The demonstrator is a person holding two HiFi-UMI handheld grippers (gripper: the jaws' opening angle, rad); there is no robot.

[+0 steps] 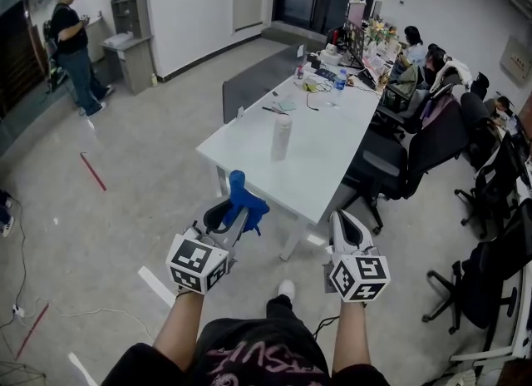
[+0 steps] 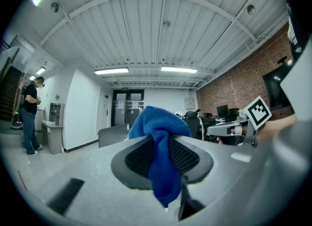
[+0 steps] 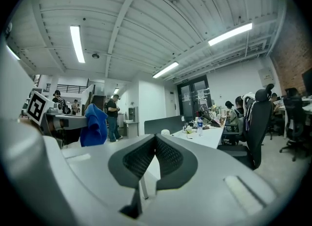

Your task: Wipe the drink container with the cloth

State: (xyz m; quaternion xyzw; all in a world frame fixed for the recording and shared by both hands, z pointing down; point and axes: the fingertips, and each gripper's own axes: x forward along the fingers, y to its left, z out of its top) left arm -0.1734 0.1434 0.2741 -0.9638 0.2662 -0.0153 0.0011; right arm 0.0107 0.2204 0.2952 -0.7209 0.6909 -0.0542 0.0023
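**A:** What could go wrong from here?

**B:** The worktop (image 1: 332, 160) lies ahead of both grippers, so the whole reach is yet to be made. The drink container (image 1: 282, 137) stands upright and alone toward the worktop's near end, inside its edges. It looks tall and narrow, so I judge a 1-sided push could tip or slide it unless something steadies it. The cloth (image 1: 246, 200) is pinched at only 1 fold, with most of it bunched above the jaws. Hard rubbing could drag it loose.

**A:** And the arms?

**B:** The left forearm (image 1: 184, 326) and right forearm (image 1: 353, 338) reach forward side by side over the floor (image 1: 125, 210), short of the worktop's near edge. The left gripper (image 1: 231, 216) is clamped on the cloth. The right gripper (image 3: 155, 142) has its jaws together with nothing between them, so it would have to open before it could brace the container.
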